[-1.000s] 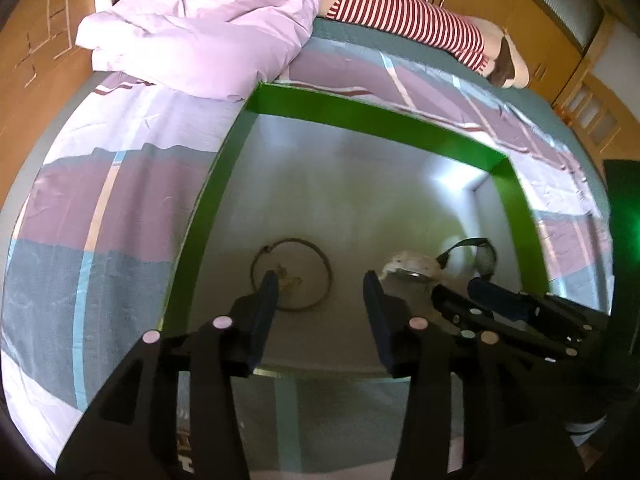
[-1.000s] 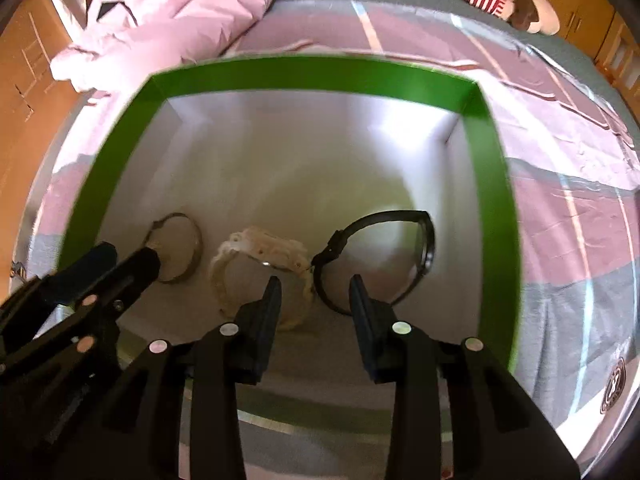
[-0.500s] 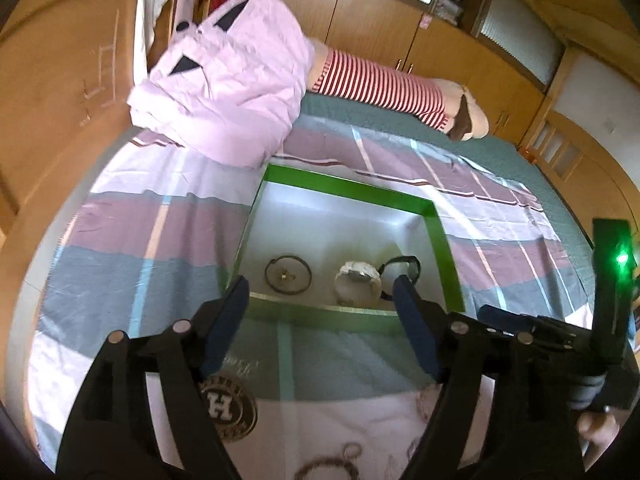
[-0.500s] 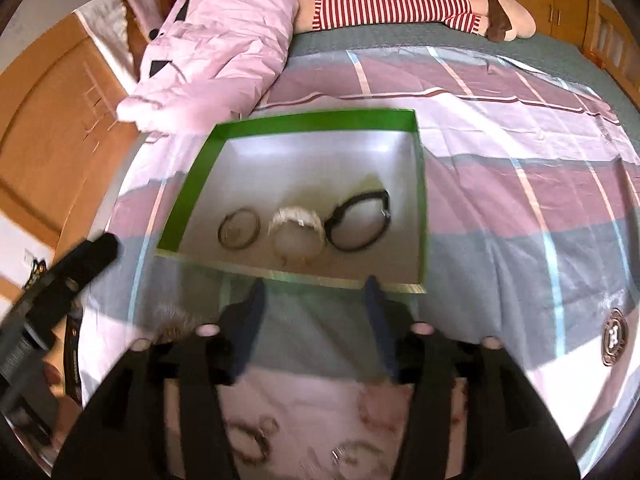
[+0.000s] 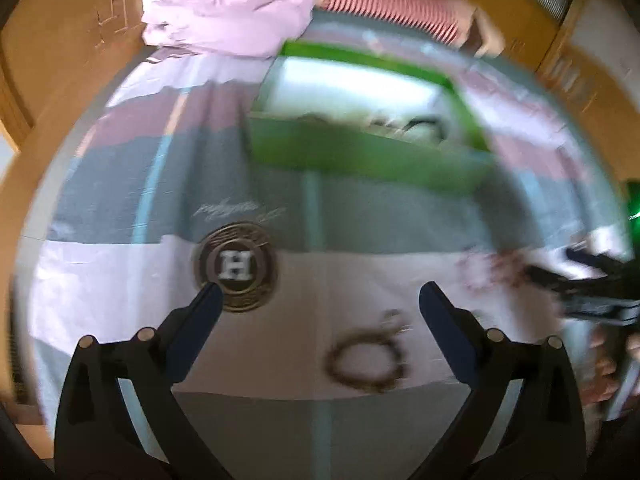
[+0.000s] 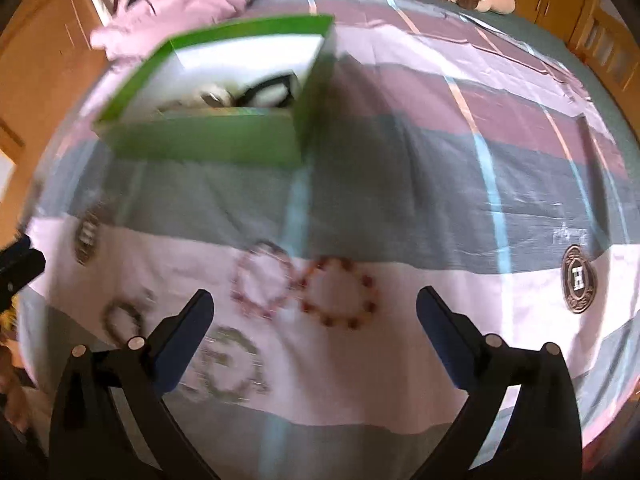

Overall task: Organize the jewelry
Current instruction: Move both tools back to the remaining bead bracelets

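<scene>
Right wrist: both grippers (image 6: 312,306) (image 5: 318,300) opening, empty, over bracelets (image 6: 338,294), clear of green box (image 6: 200,146) edge.

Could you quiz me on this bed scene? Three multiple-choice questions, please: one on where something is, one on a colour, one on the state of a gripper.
1. Where does the red beaded bracelet lie?
A in the box
B on the bedsheet
C in a gripper

2. What colour is the box outside?
A green
B blue
C red

3. What is between the right gripper jaws?
A a watch
B a ring
C nothing

Key: B, it lies on the pale sheet; A, its walls are green; C, the opening jaws are empty.
</scene>
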Demonstrator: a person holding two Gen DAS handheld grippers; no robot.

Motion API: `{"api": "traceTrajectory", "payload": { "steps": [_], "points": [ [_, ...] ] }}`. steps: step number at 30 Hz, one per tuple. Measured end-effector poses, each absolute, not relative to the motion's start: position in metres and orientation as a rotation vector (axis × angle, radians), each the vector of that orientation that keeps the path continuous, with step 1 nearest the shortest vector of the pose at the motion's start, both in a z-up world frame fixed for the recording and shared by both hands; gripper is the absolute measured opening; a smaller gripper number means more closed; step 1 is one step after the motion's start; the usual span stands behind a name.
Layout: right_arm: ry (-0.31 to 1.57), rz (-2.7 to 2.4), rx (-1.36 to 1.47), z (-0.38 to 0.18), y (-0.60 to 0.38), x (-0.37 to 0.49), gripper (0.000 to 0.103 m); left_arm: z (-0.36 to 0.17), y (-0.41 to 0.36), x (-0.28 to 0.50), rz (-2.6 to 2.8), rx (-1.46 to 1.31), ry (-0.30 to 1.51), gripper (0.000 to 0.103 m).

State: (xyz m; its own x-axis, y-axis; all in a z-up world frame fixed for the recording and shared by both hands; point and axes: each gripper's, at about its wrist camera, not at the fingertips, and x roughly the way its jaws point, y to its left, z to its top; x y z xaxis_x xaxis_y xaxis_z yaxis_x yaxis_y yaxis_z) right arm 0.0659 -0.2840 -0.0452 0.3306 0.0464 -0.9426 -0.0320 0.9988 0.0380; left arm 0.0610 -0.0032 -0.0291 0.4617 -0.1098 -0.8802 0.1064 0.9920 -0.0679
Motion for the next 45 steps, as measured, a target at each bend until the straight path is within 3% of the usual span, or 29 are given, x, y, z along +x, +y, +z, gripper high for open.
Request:
{"api": "traceTrajectory", "payload": {
  "steps": [6,11,13,15,21,32,34,35,37,38,45],
  "points": [
    [1.306,0.019,0.137,-0.061,-0.315,0.073,0.099,-0.053,-0.012,0.061,-0.202,-0.019,1.167,0.092],
    [1.354,0.024,0.167,-0.074,-0.316,0.078,0.078,-0.062,-0.018,0.059,-0.176,0.019,1.165,0.087],
    [1.376,0.03,0.161,-0.08,-0.313,0.078,0.068,-0.063,-0.02,0.058,-0.187,0.013,1.176,0.08],
    [1.395,0.043,0.156,-0.086,-0.309,0.079,0.065,-0.067,-0.021,0.058,-0.199,0.007,1.186,0.074],
    [1.407,0.017,0.109,-0.096,-0.301,0.08,0.063,-0.084,-0.031,0.058,-0.244,0.028,1.226,0.048],
    [1.389,0.012,0.079,-0.103,-0.293,0.082,0.063,-0.103,-0.038,0.059,-0.259,0.036,1.271,0.036],
    [1.369,-0.013,0.054,-0.102,-0.29,0.083,0.042,-0.104,-0.04,0.059,-0.271,0.03,1.272,0.028],
    [1.363,-0.026,0.032,-0.102,-0.287,0.084,0.037,-0.103,-0.042,0.059,-0.286,0.029,1.273,0.017],
    [1.349,-0.041,0.013,-0.101,-0.284,0.084,0.021,-0.101,-0.042,0.057,-0.274,0.059,1.264,0.008],
    [1.348,-0.043,0.025,-0.101,-0.285,0.084,0.019,-0.101,-0.044,0.057,-0.267,0.075,1.256,0.004],
    [1.291,-0.061,0.111,-0.089,-0.299,0.085,0.005,-0.096,-0.042,0.058,-0.276,0.034,1.256,0.0]
  ]
}}
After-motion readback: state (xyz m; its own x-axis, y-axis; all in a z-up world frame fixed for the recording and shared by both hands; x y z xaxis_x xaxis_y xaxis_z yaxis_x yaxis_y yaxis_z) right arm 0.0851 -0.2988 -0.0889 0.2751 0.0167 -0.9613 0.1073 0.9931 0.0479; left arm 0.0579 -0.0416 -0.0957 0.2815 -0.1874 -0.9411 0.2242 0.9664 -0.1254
